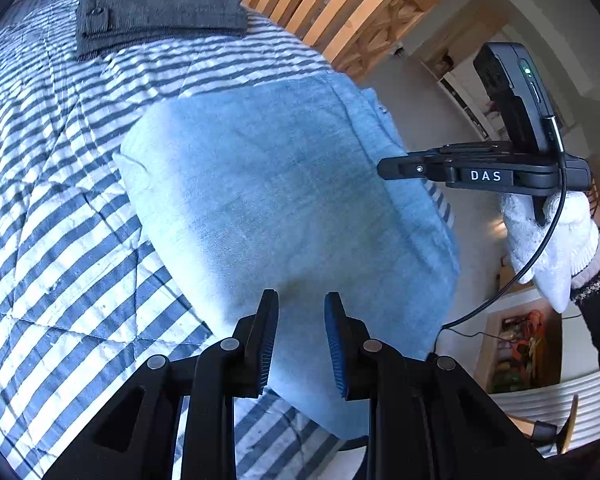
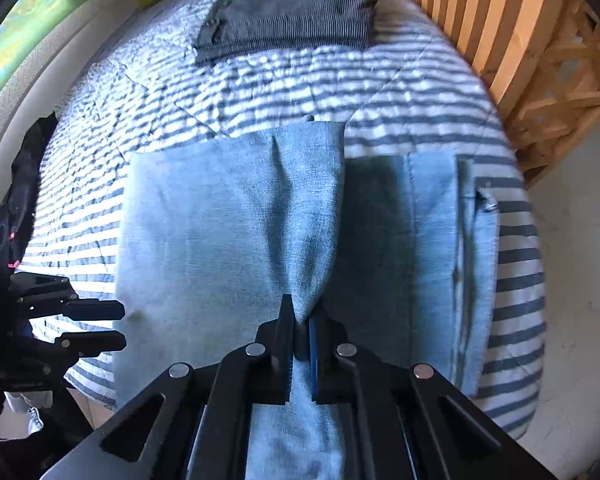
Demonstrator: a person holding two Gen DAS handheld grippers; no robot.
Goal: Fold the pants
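Light blue pants (image 1: 284, 200) lie partly folded on a blue-and-white striped quilt (image 1: 60, 200). In the right wrist view my right gripper (image 2: 302, 320) is shut on a raised fold of the blue pants (image 2: 204, 232), and the cloth rises in a ridge from the pinch. The right gripper (image 1: 382, 168) also shows from the side in the left wrist view, held by a white-gloved hand (image 1: 540, 240). My left gripper (image 1: 300, 308) hovers over the near edge of the pants, open, with nothing between its pads. The left gripper (image 2: 120, 326) sits at the left edge of the pants.
Folded dark grey pants (image 2: 288, 16) lie at the far end of the quilt (image 2: 400, 92). A wooden slatted frame (image 2: 500, 40) runs along the right side of the bed. Bare floor (image 2: 580, 280) lies beyond the bed edge. A box of items (image 1: 520, 352) stands on the floor.
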